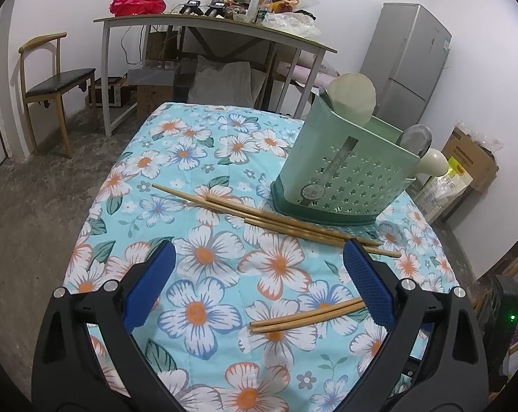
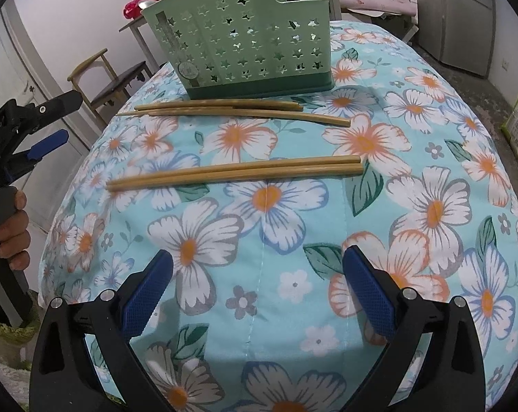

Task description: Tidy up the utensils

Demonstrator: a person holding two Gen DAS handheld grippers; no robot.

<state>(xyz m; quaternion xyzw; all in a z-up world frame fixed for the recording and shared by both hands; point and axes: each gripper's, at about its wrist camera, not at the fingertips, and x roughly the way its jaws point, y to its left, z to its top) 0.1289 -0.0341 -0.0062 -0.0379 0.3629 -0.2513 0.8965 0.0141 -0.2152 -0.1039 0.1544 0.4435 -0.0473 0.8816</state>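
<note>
A green perforated utensil holder [image 1: 341, 171] stands on the floral tablecloth [image 1: 210, 267], with a pale spatula [image 1: 351, 98] and spoons [image 1: 418, 140] in it. Several bamboo chopsticks [image 1: 265, 218] lie in front of it. A nearer pair of chopsticks [image 1: 303, 317] lies by my left gripper's right finger. My left gripper [image 1: 257, 252] is open and empty above the cloth. In the right wrist view the holder [image 2: 245, 37] is at the top, the far chopsticks [image 2: 231, 110] below it, the near pair [image 2: 238, 171] further down. My right gripper [image 2: 257, 257] is open and empty.
The left gripper and the hand holding it show at the left edge of the right wrist view [image 2: 35, 127]. Beyond the table stand a chair [image 1: 49, 86], a cluttered desk [image 1: 217, 24] and a grey fridge [image 1: 406, 58]. Boxes and bags [image 1: 464, 168] sit on the floor at right.
</note>
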